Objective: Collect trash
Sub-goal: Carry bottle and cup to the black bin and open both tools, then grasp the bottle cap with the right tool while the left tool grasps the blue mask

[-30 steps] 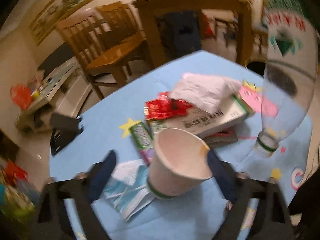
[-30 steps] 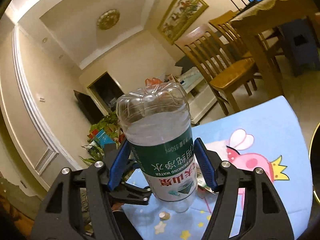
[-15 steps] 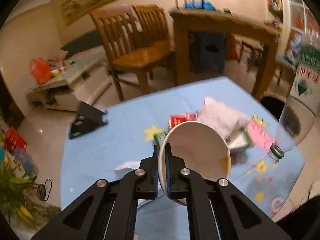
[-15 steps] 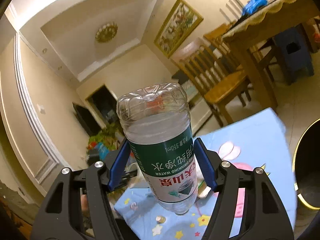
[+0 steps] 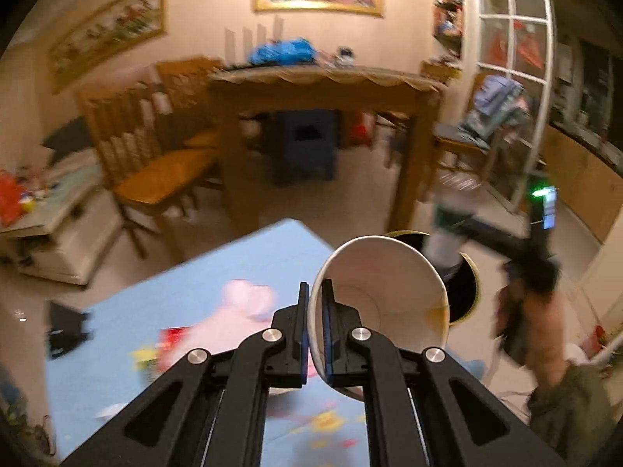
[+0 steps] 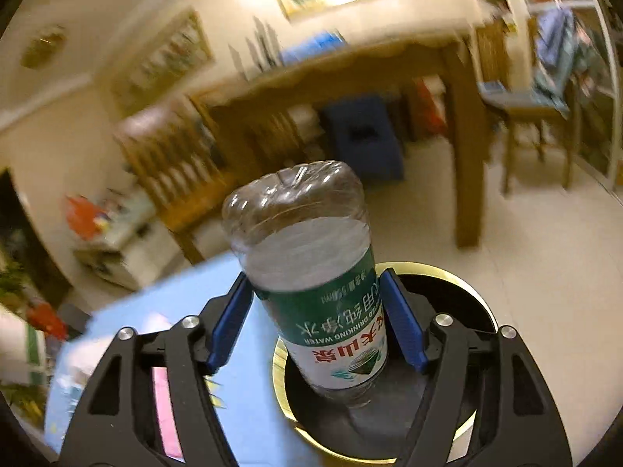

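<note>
Left gripper (image 5: pixel 316 327) pinches white paper cup (image 5: pixel 379 307) by its rim over blue table (image 5: pixel 218 272); thin hold, may slip. Right gripper (image 6: pixel 317 323) jaws just opening, clear plastic bottle (image 6: pixel 311 272) loose above gold-rimmed black bin (image 6: pixel 459 292); could glance off rim.

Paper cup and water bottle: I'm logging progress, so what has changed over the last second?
The left gripper shut on the paper cup's rim and lifted it off the table. The right gripper swung the water bottle over the bin; its jaws have just been opening, with gaps beside the bottle. The remaining trash stayed on the blue tablecloth.
</note>
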Tool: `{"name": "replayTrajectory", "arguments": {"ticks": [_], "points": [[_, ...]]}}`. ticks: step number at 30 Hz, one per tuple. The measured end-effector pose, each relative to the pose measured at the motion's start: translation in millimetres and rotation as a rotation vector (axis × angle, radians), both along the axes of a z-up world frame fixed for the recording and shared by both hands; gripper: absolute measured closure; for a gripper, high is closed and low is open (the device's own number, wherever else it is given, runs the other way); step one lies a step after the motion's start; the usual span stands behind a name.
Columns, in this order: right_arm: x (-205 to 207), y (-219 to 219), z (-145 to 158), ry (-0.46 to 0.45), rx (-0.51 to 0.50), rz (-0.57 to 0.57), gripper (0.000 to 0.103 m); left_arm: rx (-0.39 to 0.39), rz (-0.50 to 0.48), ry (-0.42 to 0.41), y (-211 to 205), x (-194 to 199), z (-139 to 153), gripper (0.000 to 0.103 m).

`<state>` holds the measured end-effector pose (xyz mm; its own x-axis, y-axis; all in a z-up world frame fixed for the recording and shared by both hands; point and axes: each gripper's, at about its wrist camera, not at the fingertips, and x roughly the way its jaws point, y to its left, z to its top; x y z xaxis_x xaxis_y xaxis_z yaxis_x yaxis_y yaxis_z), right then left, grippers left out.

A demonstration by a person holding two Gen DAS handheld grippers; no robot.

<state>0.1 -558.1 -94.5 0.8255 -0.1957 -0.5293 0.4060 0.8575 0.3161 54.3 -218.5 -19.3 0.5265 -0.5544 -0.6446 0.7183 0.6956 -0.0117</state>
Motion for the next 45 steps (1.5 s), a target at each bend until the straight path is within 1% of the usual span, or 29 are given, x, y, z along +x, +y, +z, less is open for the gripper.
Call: {"name": "replayTrajectory", "arguments": {"ticks": [1, 2, 3, 4, 5, 9, 10, 13, 15, 17, 19, 20, 22, 23, 25, 27, 29, 30, 31, 32, 35, 38, 40, 42, 44, 45], "points": [[-1, -4, -7, 0.020, 0.016, -0.024, 0.014, 0.005, -0.018, 0.015, -18, 2, -5, 0.098], [-6, -8, -11, 0.019, 0.031, -0.053, 0.006, 0.014, -0.044, 0.036, -39, 4, -11, 0.098], [-18, -14, -10, -0.008, 0.060, -0.087, 0.004, 0.023, -0.057, 0.047, -53, 3, -14, 0.098], [-20, -15, -8, -0.027, 0.078, -0.096, 0.004, 0.040, -0.076, 0.060, -72, 3, -20, 0.098], [-31, -18, -5, -0.063, 0.098, -0.110, 0.005, 0.052, -0.088, 0.066, -85, 1, -24, 0.098], [-60, -27, 10, -0.103, 0.082, -0.218, 0.005, 0.115, -0.141, 0.110, -149, 7, -49, 0.098], [-68, -28, 12, -0.114, 0.081, -0.243, 0.005, 0.130, -0.144, 0.118, -161, 9, -55, 0.098], [-82, -44, 35, -0.145, 0.077, -0.293, 0.004, 0.185, -0.135, 0.139, -200, 18, -78, 0.098], [-97, -54, 49, -0.169, 0.079, -0.314, 0.004, 0.217, -0.114, 0.162, -216, 27, -93, 0.097], [-105, -59, 56, -0.185, 0.085, -0.320, 0.004, 0.238, -0.105, 0.181, -233, 33, -105, 0.086], [-113, -67, 63, -0.201, 0.084, -0.326, 0.004, 0.270, -0.088, 0.136, -246, 33, -113, 0.038], [-117, -67, 65, -0.210, 0.087, -0.326, 0.004, 0.284, -0.083, 0.112, -249, 33, -117, 0.031], [-120, -72, 69, -0.221, 0.090, -0.323, 0.004, 0.299, -0.082, 0.120, -252, 34, -121, 0.030], [-122, -70, 72, -0.223, 0.085, -0.322, 0.004, 0.298, -0.078, 0.143, -251, 36, -121, 0.031], [-120, -68, 77, -0.219, 0.075, -0.314, 0.004, 0.265, -0.063, 0.206, -245, 40, -117, 0.033], [-113, -64, 81, -0.216, 0.061, -0.303, 0.004, 0.228, -0.045, 0.234, -233, 38, -108, 0.033], [-112, -60, 85, -0.216, 0.047, -0.294, 0.004, 0.213, -0.014, 0.231, -218, 32, -96, 0.022], [-109, -60, 86, -0.214, 0.039, -0.292, 0.004, 0.202, 0.007, 0.218, -210, 27, -89, 0.011], [-107, -58, 88, -0.210, 0.027, -0.288, 0.004, 0.196, 0.022, 0.207, -205, 23, -85, 0.007], [-105, -54, 91, -0.206, 0.009, -0.280, 0.004, 0.186, 0.034, 0.196, -194, 18, -79, 0.007], [-94, -35, 93, -0.187, -0.040, -0.242, 0.004, 0.174, 0.021, 0.189, -155, -5, -69, 0.007], [-80, -14, 95, -0.152, -0.111, -0.206, 0.005, 0.182, 0.026, 0.149, -108, -24, -62, 0.007], [-72, 1, 94, -0.137, -0.145, -0.176, 0.005, 0.184, 0.063, 0.091, -65, -32, -54, 0.007], [-63, 18, 93, -0.119, -0.175, -0.132, 0.005, 0.188, 0.123, 0.017, -25, -37, -48, 0.007], [-51, 46, 89, -0.097, -0.214, -0.044, 0.005, 0.197, 0.193, -0.060, 16, -41, -43, 0.007], [-45, 62, 87, -0.082, -0.239, 0.002, 0.004, 0.210, 0.252, -0.107, 43, -42, -41, 0.007]]}}
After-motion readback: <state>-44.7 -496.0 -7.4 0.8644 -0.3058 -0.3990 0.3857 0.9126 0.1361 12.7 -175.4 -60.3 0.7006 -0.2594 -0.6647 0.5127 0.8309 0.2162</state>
